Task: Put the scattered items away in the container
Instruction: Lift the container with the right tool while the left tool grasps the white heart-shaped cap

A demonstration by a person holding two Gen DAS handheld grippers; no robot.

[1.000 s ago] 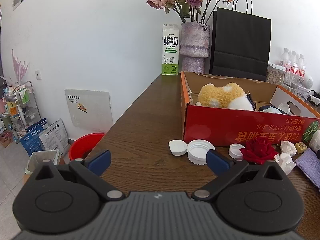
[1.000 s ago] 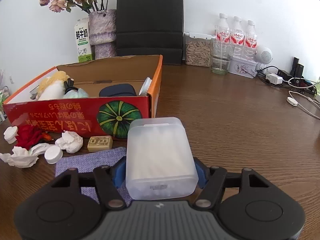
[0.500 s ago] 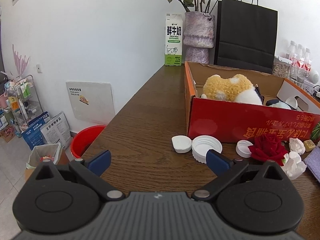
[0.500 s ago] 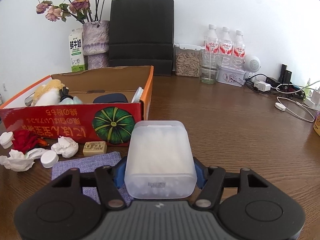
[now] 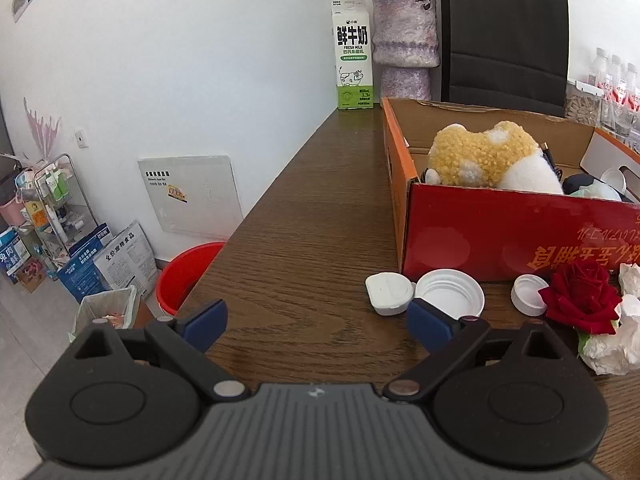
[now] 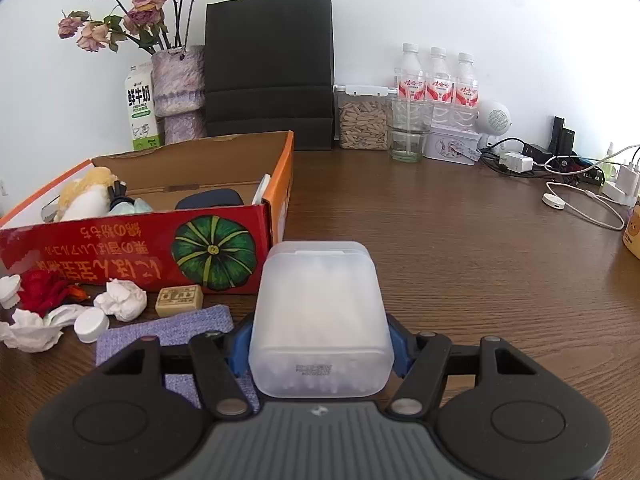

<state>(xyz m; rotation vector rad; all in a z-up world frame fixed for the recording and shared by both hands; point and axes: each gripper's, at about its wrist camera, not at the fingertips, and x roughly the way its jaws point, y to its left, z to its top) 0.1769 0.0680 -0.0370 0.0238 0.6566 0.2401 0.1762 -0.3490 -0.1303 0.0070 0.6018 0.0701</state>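
Between the blue pads of my right gripper [image 6: 319, 350] I hold a frosted plastic box [image 6: 319, 316] that seems full of cotton swabs; it is lifted in front of the red cardboard box [image 6: 132, 246], near its right front corner, and not yet over the rim. A small printed label is on its near end, but I cannot read it.

My left gripper [image 5: 316, 320] stands wide and holds nothing, before the left front corner of the red cardboard box, with its right pad just beside a large white lid [image 5: 450, 294].

I judge the task as partly done. Inside the red cardboard box already lie a plush toy [image 5: 486, 158], a dark pouch [image 6: 210, 199] and some smaller things. Along its front wall remain a flip cap [image 5: 388, 292], the large white lid, a small white cap [image 5: 528, 293], a red rose [image 5: 580, 296], crumpled tissues [image 6: 122, 300], a beige tile [image 6: 179, 300] and a purple cloth [image 6: 168, 330].

For writing: the milk carton [image 5: 353, 54] behind the red cardboard box says "FRESH MILK" under Chinese characters. The red cardboard box carries upside-down characters and a green pumpkin picture [image 6: 214, 258].
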